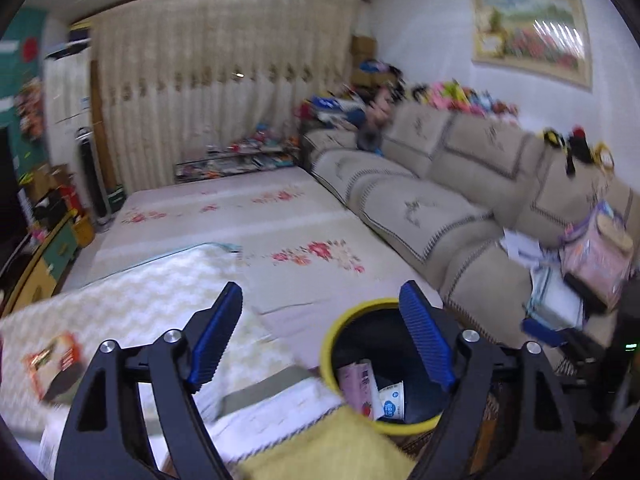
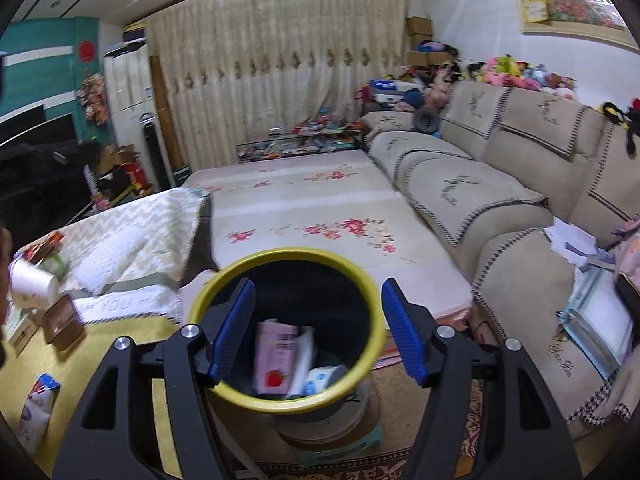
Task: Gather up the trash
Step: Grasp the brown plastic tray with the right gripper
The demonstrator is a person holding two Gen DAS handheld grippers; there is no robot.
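Observation:
A yellow-rimmed trash bin [image 2: 370, 288] with a black liner stands on the floor beside a low table; it also shows in the left wrist view [image 1: 332, 332]. Inside lie a pink strawberry milk carton [image 2: 274, 356], a white wrapper and a blue-and-white cup [image 2: 324, 378]. My right gripper [image 2: 318, 330] is open and empty, right above the bin's mouth. My left gripper [image 1: 320, 340] is open and empty, over the table edge to the left of the bin. On the table lie a red-orange packet [image 1: 52, 356], a white cup [image 2: 32, 284], a brown box [image 2: 62, 322] and a blue-white bag [image 2: 38, 408].
The table has a yellow cloth [image 2: 120, 332] and a white patterned blanket [image 2: 140, 232]. A flowered mat [image 2: 320, 208] covers the floor ahead. A beige sofa [image 2: 500, 200] runs along the right, with papers and bags on its near end. A curtain and clutter fill the far wall.

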